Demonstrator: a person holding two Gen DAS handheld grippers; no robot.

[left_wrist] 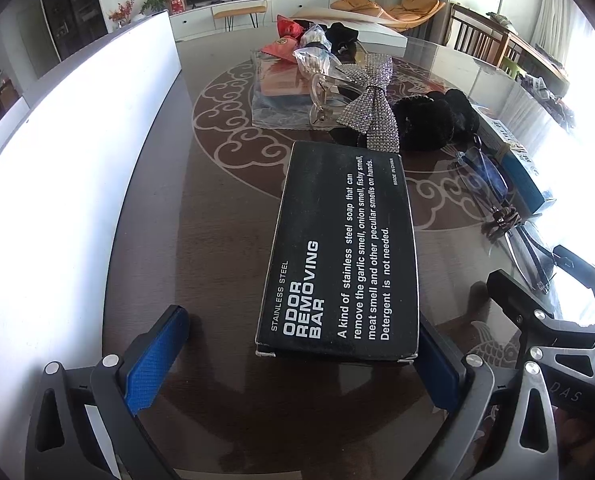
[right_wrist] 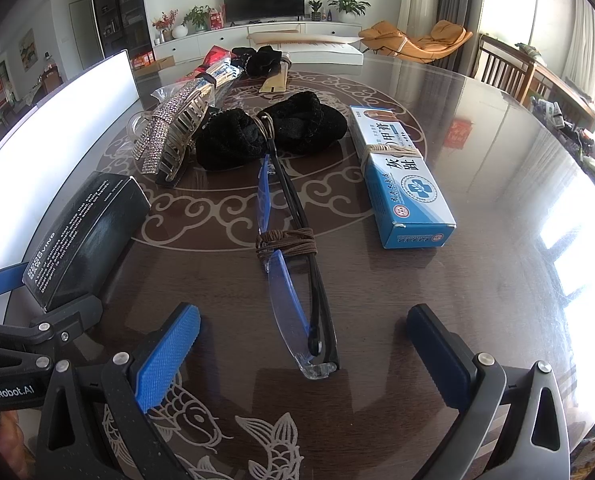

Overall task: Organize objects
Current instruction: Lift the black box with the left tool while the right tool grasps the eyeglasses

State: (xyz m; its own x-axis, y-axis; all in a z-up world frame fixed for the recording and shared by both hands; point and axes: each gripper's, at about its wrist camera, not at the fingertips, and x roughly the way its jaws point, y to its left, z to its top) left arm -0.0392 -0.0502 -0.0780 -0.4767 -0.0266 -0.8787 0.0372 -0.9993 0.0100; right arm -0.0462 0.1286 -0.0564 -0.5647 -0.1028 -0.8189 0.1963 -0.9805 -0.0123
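Observation:
A black box (left_wrist: 341,252) printed "ODOR REMOVING BAR" lies on the dark patterned table (left_wrist: 217,240). Its near end sits between the fingers of my left gripper (left_wrist: 299,344), which is open; the right pad touches the box's corner and the left pad stands apart from it. Folded blue-rimmed glasses (right_wrist: 293,280), bound with brown cord, lie lengthwise in the right wrist view. Their near end rests between the fingers of my right gripper (right_wrist: 303,354), open and not touching them. The box (right_wrist: 85,232) and left gripper (right_wrist: 37,312) show at that view's left edge.
Beyond the glasses lie black scrunchies (right_wrist: 273,132), a rhinestone hair claw (right_wrist: 169,132) and a blue-and-white medicine box (right_wrist: 401,176). A clear tray (left_wrist: 281,92) with small items sits farther back. A white panel (left_wrist: 57,160) stands along the table's left side.

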